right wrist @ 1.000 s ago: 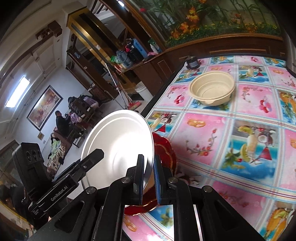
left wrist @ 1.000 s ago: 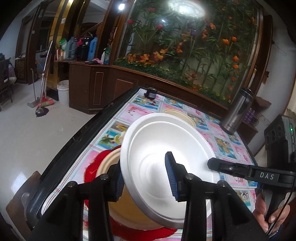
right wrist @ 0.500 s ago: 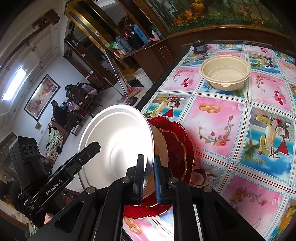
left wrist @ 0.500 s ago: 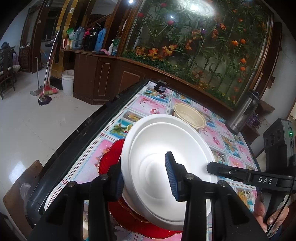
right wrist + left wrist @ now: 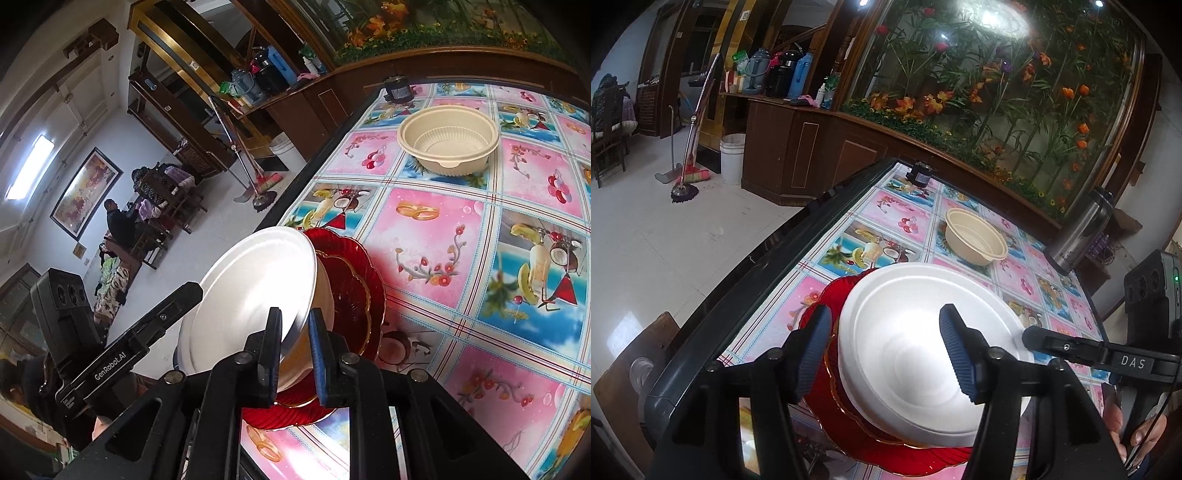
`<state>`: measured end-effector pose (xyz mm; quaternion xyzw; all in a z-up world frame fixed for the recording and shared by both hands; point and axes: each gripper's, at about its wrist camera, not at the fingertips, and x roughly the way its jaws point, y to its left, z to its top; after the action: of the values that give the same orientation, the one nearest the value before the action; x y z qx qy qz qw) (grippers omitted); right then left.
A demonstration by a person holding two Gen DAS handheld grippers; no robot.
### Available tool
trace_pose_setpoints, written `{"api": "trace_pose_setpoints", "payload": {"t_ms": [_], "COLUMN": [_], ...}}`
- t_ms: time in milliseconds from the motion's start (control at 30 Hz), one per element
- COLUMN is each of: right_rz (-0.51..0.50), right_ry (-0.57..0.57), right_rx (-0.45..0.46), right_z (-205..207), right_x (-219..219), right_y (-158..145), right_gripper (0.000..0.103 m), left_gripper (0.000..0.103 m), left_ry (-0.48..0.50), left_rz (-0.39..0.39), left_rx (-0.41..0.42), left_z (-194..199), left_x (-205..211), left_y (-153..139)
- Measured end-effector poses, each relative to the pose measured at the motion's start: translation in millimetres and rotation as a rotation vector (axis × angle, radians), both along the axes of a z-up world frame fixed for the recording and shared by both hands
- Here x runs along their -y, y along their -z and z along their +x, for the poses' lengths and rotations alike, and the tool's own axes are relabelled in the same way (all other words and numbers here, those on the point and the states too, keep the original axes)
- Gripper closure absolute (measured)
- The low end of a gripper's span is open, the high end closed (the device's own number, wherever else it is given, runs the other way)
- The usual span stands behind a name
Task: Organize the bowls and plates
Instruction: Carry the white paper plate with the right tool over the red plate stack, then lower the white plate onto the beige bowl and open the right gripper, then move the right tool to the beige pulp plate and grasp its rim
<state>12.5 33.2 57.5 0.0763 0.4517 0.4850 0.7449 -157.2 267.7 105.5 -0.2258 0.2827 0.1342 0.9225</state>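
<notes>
Between the fingers of your right claw point(image 5: 294, 354) sits the near rim of the white plate point(image 5: 258, 291), pinched in a narrow grip and tilted, its far edge raised off the stack. Directly beneath it lies a tan plate point(image 5: 327, 295), and under that the red plates point(image 5: 360, 291), all resting on the table point(image 5: 461, 229) just ahead of the claw. Your left claw point(image 5: 886, 354) stands wide, one finger on each side of the same white plate point(image 5: 923, 339), gripping nothing; whether its pads touch the rim I cannot tell. Far ahead of both claws, well apart from the stack, the beige bowl point(image 5: 448, 144) sits alone on the patterned cloth.

You appear to be in the placing step: the white plate is going onto the pile of plates. The next move calls for levelling it, centring it over the tan plate, then spreading the right claw and drawing back flat, so the light foam plate does not drag with the fingers. After that, the bowl looks like the piece left to sort.
</notes>
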Motion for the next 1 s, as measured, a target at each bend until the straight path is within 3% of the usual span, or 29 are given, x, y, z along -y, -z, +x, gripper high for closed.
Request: {"api": "trace_pose_setpoints", "payload": {"t_ms": [267, 500, 800, 1000], "right_rz": [-0.002, -0.074, -0.138, -0.322], "right_ry": [0.103, 0.259, 0.296, 0.278], "right_rx": [0.007, 0.029, -0.033, -0.083], "right_z": [24.4, 91.3, 195.6, 232.2], "right_x": [33.1, 54.8, -3.5, -60.9], "right_y": [-6.1, -14.0, -11.1, 15.9], "right_gripper": [0.085, 0.085, 0.085, 0.085], "left_gripper": [0.042, 0.04, 0.04, 0.04], "left_ry": [0.003, 0.078, 0.126, 0.143], "left_rz": [0.012, 0.065, 0.06, 0.06], "left_rx": [0.043, 0.075, 0.042, 0.033], "left_z": [-5.7, 0.2, 12.1, 15.1], "left_x": [0.3, 18.6, 10.9, 6.9], "left_y": [-11.9, -19.3, -10.8, -10.7]}}
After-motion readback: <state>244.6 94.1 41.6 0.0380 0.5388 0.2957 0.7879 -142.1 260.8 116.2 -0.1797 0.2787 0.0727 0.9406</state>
